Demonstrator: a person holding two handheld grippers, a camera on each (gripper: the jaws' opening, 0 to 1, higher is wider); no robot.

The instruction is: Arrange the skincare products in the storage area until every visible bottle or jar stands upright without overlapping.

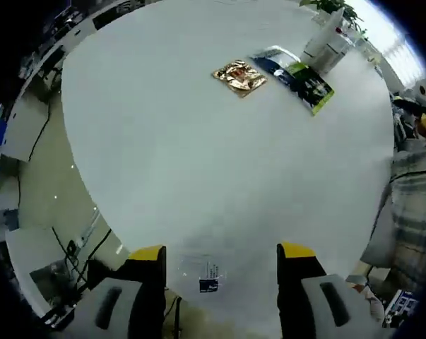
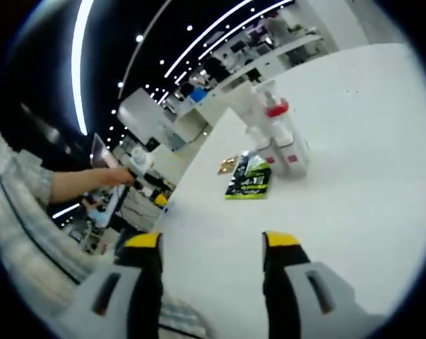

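In the left gripper view, the left hand-held gripper (image 1: 220, 251) hung over the near part of the white counter (image 1: 198, 162) with its yellow-tipped jaws apart and nothing between them. Far across the counter lay a crinkled gold sachet (image 1: 239, 76), just beside a flat dark-and-green packet (image 1: 297, 78), with white bottles (image 1: 327, 39) standing behind them. In the right gripper view, the right hand-held gripper (image 2: 211, 241) was likewise spread and empty. Ahead of it the white bottles (image 2: 276, 134), one red-capped, stood upright, the green packet (image 2: 249, 181) flat before them.
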